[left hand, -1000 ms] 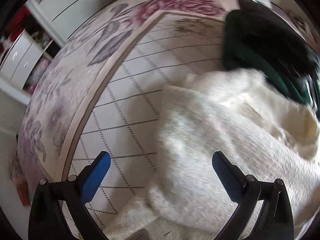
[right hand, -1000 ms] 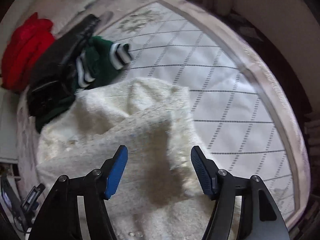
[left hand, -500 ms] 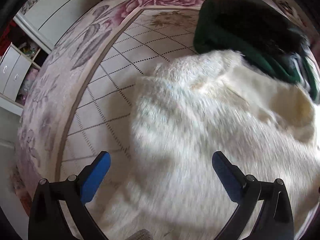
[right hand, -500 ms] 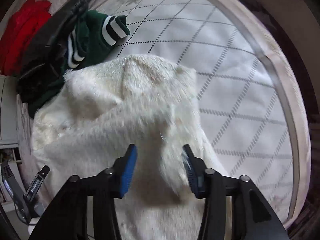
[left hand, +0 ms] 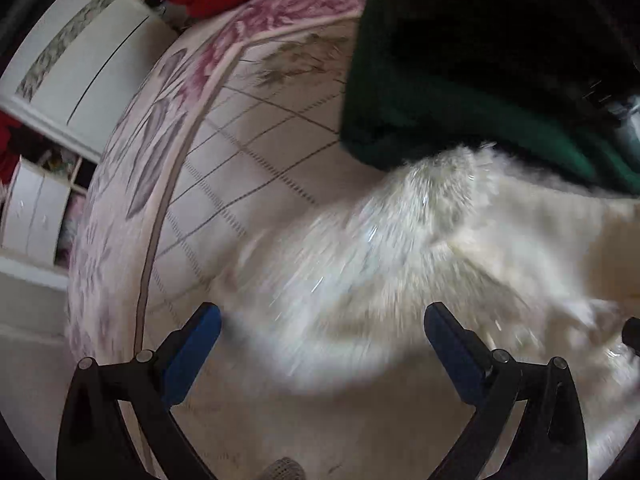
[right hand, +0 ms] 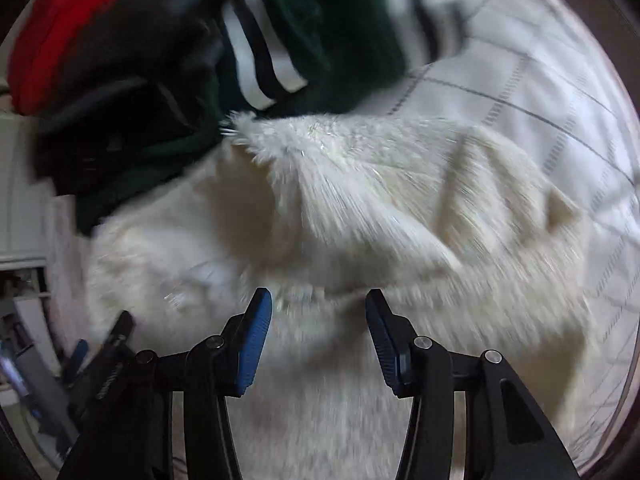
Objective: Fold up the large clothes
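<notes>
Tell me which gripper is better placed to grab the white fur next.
Right, probably. The right gripper sits over a raised fold of the fur, jaws half open. The left gripper stands wide at its edge.

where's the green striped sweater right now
In the right wrist view, the green striped sweater lies top centre on the bed, beside the black garment, just beyond the white fluffy garment.

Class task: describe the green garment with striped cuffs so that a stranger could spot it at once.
Start at the bed cover with its diamond lines. Beyond the fluffy cream coat lies a heap of dark clothes. The green garment is the only one with white and dark striped bands.
</notes>
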Demonstrator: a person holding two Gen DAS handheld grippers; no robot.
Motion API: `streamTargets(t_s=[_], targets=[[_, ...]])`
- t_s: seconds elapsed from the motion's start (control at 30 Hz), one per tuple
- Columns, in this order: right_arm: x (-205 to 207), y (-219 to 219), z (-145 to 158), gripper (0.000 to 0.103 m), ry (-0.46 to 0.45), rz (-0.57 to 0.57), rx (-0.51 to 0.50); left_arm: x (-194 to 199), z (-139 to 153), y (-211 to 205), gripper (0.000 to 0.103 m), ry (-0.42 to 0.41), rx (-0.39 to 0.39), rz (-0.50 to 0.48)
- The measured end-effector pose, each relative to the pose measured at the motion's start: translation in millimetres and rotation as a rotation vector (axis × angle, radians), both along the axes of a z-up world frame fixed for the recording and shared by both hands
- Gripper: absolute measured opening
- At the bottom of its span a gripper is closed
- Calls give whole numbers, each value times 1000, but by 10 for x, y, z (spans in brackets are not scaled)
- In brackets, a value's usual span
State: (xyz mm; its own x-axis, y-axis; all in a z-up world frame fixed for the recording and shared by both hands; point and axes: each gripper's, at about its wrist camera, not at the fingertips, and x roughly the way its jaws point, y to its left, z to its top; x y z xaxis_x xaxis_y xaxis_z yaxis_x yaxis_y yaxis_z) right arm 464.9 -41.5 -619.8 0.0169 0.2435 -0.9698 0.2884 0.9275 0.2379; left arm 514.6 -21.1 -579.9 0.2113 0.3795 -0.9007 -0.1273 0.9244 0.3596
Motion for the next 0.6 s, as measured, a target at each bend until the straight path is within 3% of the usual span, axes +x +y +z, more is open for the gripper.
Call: streamTargets(t_s=[0.1, 0.13, 0.2, 0.37, 0.47, 0.6], targets=[[185, 124, -299, 54, 62, 31, -38, 64, -56, 27, 103, 0, 20, -8], [194, 145, -278, 45, 46, 25, -55, 59, -31, 44, 103, -9, 16, -9], [201, 218, -207, 3, 3, 63, -81, 41, 27, 77, 103, -23, 5, -4], [130, 213, 4, 2, -79, 11, -105, 10, 210, 124, 103, -60, -5, 2], [138, 179, 260, 0, -179, -30, -83, 46, 348, 167, 103, -98, -10, 3], [333, 271, 394, 0, -215, 23, -89, 99, 417, 192, 103, -115, -8, 5]])
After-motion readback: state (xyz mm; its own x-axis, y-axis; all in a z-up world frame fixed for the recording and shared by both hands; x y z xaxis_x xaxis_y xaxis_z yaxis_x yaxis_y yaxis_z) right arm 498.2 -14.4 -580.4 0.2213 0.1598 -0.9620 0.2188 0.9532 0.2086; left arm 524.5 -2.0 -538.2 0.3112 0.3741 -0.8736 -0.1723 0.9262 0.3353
